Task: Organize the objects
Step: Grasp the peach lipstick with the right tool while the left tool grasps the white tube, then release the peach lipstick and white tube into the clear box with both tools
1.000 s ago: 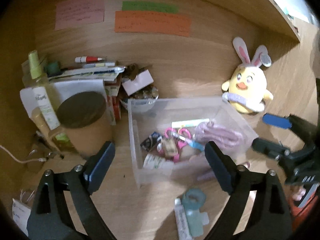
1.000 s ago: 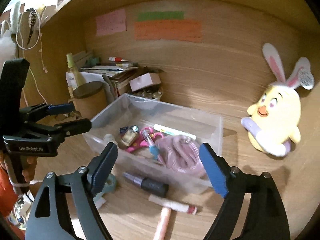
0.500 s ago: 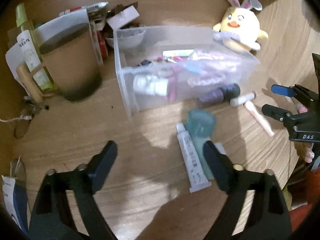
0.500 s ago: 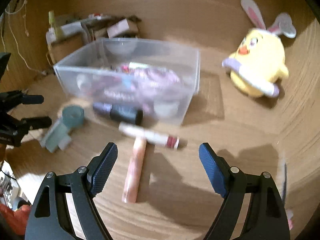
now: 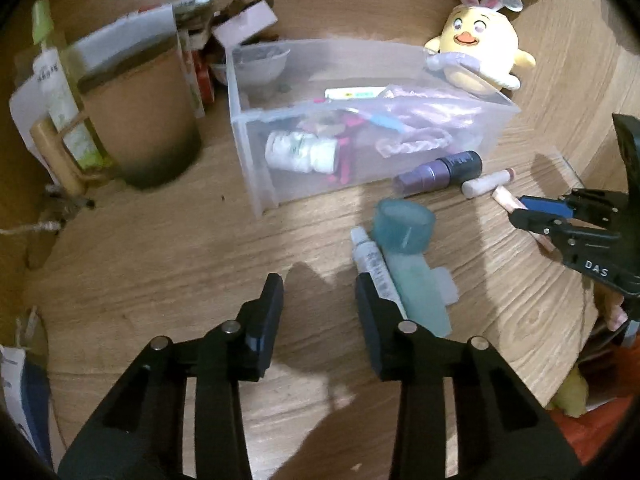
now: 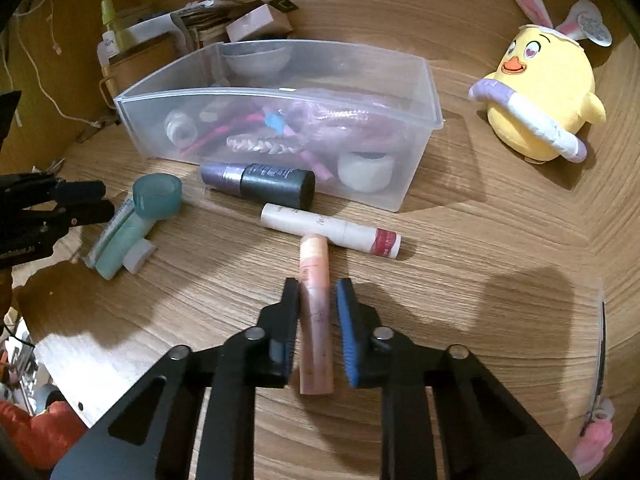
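Observation:
My right gripper (image 6: pixel 318 294) is shut on a pink tube (image 6: pixel 316 320) that lies on the wooden desk, its far end touching a white stick with a red end (image 6: pixel 332 232). A dark purple bottle (image 6: pixel 260 180) rests against the clear bin (image 6: pixel 420 128), which holds a white pill bottle (image 5: pixel 300 152), cords and pens. My left gripper (image 5: pixel 320 292) hovers low over bare desk, its jaws closing with nothing between them. A white tube (image 5: pixel 374 260) lies just outside its right finger (image 5: pixel 366 296), beside a teal tube (image 5: pixel 416 292) and teal ring (image 5: pixel 404 222).
A yellow chick plush (image 6: pixel 540 92) with rabbit ears sits right of the bin. A brown round canister (image 5: pixel 140 120), a green-capped bottle (image 5: pixel 56 88) and stacked papers and boxes (image 5: pixel 244 28) crowd the back left. A wooden wall runs behind.
Both grippers have dropped toward the desk and tipped downward. The right jaws have closed onto the pink tube. The left jaws have narrowed beside the white tube.

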A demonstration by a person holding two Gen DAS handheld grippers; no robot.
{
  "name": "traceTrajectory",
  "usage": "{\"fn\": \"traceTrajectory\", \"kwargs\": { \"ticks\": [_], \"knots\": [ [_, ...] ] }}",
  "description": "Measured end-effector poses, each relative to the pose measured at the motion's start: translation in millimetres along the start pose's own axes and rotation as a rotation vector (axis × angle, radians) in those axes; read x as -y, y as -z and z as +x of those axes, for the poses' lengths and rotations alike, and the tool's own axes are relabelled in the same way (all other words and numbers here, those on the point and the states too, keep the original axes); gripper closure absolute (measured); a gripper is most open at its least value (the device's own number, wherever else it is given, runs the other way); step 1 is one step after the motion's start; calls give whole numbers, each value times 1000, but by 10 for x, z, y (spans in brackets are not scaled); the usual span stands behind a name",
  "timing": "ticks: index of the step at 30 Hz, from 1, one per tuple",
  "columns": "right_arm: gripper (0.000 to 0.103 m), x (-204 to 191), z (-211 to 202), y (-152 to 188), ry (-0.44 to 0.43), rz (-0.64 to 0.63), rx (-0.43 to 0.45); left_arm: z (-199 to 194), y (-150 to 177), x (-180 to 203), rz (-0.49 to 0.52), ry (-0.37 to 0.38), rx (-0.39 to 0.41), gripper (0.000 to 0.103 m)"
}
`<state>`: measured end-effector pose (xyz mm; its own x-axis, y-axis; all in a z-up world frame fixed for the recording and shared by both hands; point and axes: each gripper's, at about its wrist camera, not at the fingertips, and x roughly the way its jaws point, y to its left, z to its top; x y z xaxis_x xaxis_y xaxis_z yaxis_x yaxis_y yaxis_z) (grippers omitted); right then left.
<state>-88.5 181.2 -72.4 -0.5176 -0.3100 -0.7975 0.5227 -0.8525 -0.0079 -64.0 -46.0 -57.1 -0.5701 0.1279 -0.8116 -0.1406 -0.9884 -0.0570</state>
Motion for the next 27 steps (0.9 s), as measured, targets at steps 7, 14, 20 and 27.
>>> {"fn": "traceTrajectory", "kwargs": {
  "ticks": [7,14,20,27],
  "knots": [
    [89,-7,-19,-19,-1,17,13,-52,-35,153,16,24,30,66],
    [89,-1,-60,-10,-9,22,31,50,-49,216,24,16,26,65],
    [89,34,-112,-48,-21,41,59,115,25,248,48,-47,36,73],
    [89,78,-267,-150,-44,58,120,28,18,192,29,-57,88,87]
  ]
}}
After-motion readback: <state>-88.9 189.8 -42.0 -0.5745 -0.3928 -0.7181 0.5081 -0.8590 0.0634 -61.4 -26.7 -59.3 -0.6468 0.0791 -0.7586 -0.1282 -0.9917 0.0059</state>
